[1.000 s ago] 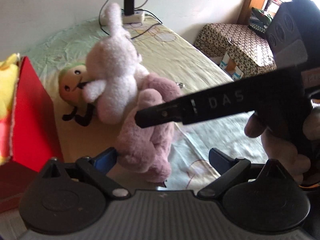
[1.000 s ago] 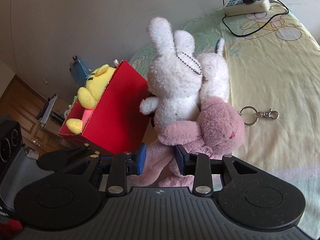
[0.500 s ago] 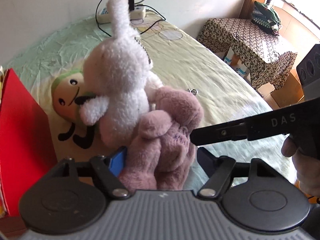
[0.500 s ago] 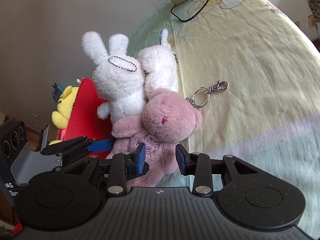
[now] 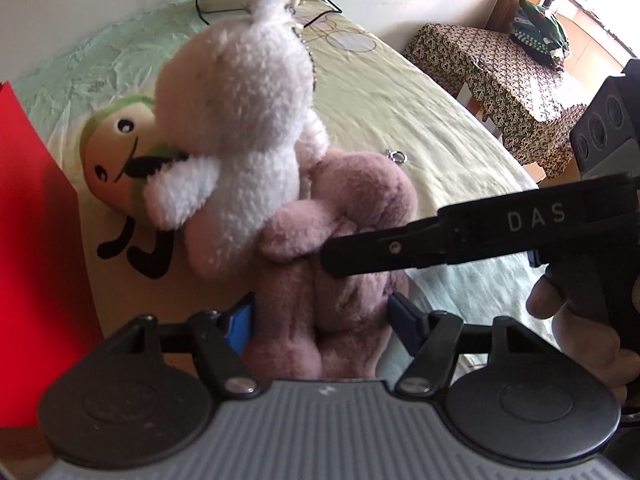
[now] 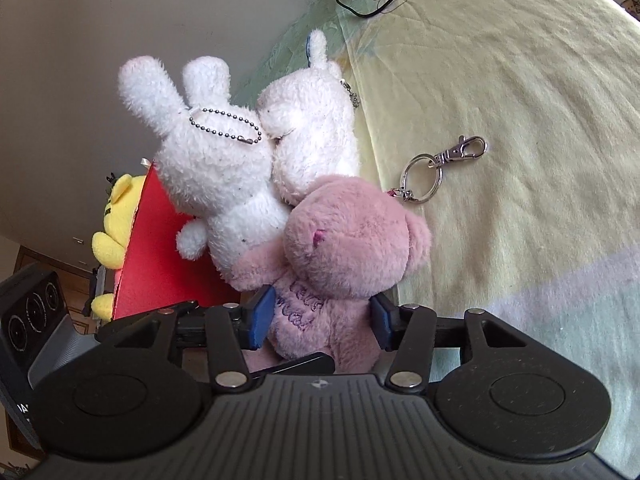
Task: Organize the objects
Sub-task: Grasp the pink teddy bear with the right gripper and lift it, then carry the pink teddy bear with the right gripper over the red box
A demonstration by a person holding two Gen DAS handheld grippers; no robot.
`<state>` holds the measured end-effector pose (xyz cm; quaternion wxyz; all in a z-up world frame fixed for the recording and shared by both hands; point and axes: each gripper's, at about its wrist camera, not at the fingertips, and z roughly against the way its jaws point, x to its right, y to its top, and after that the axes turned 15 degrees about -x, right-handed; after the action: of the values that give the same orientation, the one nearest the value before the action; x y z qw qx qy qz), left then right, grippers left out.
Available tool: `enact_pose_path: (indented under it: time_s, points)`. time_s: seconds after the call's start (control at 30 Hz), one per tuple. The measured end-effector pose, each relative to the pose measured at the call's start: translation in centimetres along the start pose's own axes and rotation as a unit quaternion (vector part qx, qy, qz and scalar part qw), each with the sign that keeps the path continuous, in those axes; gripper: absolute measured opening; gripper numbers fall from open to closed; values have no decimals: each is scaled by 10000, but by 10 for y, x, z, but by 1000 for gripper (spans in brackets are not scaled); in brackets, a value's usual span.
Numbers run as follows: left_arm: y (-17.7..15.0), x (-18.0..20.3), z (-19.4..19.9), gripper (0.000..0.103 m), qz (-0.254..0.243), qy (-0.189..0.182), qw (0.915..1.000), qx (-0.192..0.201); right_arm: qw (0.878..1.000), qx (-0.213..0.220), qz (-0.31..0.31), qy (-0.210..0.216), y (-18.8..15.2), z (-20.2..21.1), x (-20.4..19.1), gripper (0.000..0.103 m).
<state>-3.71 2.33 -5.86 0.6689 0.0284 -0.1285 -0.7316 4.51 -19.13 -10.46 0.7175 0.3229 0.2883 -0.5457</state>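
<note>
Two grippers meet on one pink bear (image 6: 340, 248); the left gripper (image 5: 320, 320) is closing with the bear's lower body between its jaws, the right gripper (image 6: 320, 320) opening around its torso; best let the left pads seat firmly before the right withdraws, lest it drop beside the white rabbit (image 5: 240, 128).

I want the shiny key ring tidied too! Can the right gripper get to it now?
Probably not straight away: the pink teddy sits between the right gripper's opening jaws, blocking the way forward. The key ring itself lies uncovered on the bedsheet just past the teddy.
</note>
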Motion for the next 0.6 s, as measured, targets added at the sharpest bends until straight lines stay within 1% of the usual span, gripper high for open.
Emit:
enact_pose_path:
  time_s: [0.2, 0.3, 0.43, 0.6]
  points:
    - [-16, 15, 10, 70, -194, -307, 9993, -55, 9994, 53, 267, -207, -21, 27, -4, 49]
    - [-23, 26, 17, 70, -333, -406, 9986, -11, 9986, 102, 420, -316, -30, 39, -10, 49]
    - [-30, 33, 29, 70, -395, -498, 9979, 112, 9975, 206, 573, -357, -39, 52, -20, 48]
    - [-39, 38, 48, 70, -306, -572, 9973, 349, 9950, 336, 875, -341, -46, 64, -39, 47]
